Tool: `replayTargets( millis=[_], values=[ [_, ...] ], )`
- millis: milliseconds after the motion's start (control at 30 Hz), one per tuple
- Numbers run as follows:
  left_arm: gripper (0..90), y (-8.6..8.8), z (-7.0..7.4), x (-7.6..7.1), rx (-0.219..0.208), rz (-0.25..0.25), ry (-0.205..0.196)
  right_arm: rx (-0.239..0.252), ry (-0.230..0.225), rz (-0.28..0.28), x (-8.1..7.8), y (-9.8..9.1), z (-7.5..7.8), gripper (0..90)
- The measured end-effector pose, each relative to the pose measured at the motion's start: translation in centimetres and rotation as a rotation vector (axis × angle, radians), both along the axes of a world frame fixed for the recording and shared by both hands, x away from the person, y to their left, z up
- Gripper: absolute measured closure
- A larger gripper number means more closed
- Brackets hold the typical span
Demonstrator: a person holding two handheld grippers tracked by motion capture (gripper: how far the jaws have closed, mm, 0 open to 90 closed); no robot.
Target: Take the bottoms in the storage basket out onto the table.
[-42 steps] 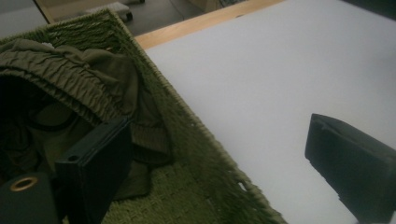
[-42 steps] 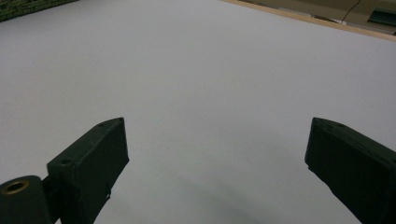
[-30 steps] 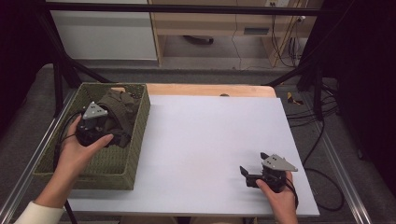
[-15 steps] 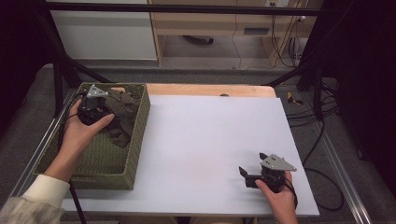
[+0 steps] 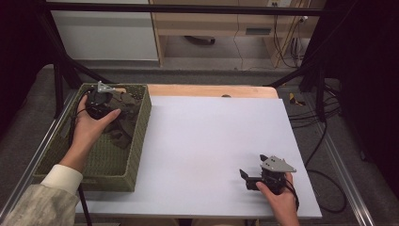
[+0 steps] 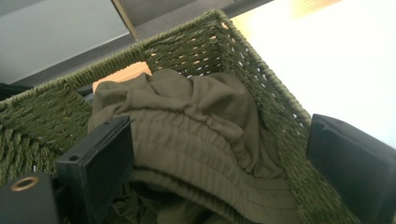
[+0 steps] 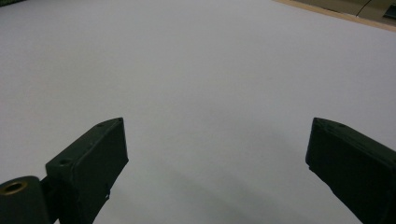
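Inside the woven basket (image 5: 136,141), at its far end, lies the olive garment (image 6: 196,135) I am reaching for, bunched up against the far wall with a ribbed, gathered band across the top of the heap. My left gripper (image 6: 219,154) hangs just above it, jaws spread wide with the band between them and nothing pinched yet. From the high view the left gripper (image 5: 101,101) sits over that same far end of the basket.

I judge the garment to be light, soft and limp: it will sag and trail when lifted, and it may drag on the rough weave of the basket wall. The thick gathered band looks like the best place to bite, since it gives several layers for the jaws to close on; a single thin fold could slip out.

My right gripper (image 5: 254,179) rests on the white bench (image 5: 211,141), well away from the basket toward the near right corner, jaws apart and empty.
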State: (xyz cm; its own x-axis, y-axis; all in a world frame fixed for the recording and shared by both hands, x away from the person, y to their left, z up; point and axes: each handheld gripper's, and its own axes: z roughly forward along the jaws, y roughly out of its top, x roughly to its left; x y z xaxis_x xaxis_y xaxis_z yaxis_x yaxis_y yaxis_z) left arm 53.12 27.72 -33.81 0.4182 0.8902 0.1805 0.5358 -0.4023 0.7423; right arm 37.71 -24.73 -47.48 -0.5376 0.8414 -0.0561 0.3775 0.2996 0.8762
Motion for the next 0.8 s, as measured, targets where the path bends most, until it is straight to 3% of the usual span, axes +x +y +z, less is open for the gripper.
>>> replayTargets(
  millis=[167, 333, 500, 733, 800],
  values=[
    [9.8, 1.5, -0.2, -2.0, -0.028, 0.015, 0.033, 0.0, 0.004, 0.005, 0.0, 0.1, 0.0, 5.8],
    [11.7, 2.3, -1.2, -2.5, -0.049, 0.019, 0.084, -0.003, 0.004, 0.009, 0.0, 0.2, 0.0, 5.8],
    [11.5, 2.6, -3.2, -1.1, -0.049, 0.041, 0.159, 0.001, 0.005, 0.006, 0.0, 0.2, 0.0, 5.8],
    [10.9, 2.5, -5.0, 0.8, -0.055, 0.078, 0.198, 0.005, 0.005, 0.008, 0.0, 0.0, 0.0, 5.7],
    [10.9, 2.6, -5.8, 1.5, -0.088, 0.101, 0.219, 0.004, 0.005, 0.01, 0.1, 0.0, 0.0, 5.7]
  ],
)
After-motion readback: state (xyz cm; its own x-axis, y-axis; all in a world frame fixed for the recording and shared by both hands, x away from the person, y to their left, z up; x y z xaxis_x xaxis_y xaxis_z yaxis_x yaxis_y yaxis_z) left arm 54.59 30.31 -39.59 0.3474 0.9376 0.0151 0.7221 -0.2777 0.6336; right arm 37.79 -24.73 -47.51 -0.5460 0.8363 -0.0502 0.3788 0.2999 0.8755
